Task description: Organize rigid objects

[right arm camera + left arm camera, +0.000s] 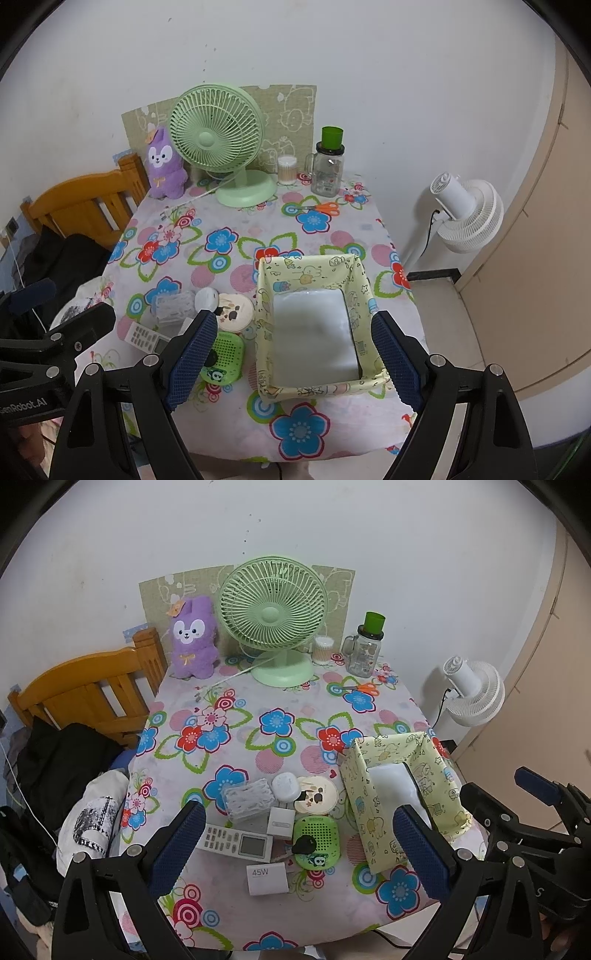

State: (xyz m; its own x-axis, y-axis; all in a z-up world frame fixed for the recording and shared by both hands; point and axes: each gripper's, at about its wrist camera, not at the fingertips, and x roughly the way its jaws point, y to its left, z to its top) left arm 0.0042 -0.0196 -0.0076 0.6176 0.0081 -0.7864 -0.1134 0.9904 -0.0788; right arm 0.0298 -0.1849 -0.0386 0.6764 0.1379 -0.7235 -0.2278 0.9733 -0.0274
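Note:
A yellow cartoon-print fabric bin (314, 269) (402, 753) stands on the floral table, holding only a pale liner. Left of it lies a cluster: a white remote (236, 842), a white 45W charger (266, 878), a green perforated case (316, 838) (225, 354), a small white box (282, 821), a clear studded box (249, 799), a white round case (285, 786) and a round patterned lid (316, 796). My left gripper (301, 821) is open above the cluster. My right gripper (295, 328) is open above the bin.
A green desk fan (271, 616), a purple plush (192, 638), a cotton-swab jar (323, 650), a glass jar with a green cup (364, 650) and orange scissors (364, 689) stand at the back. A wooden chair (88, 694) with clothes is left; a white floor fan (472, 690) is right.

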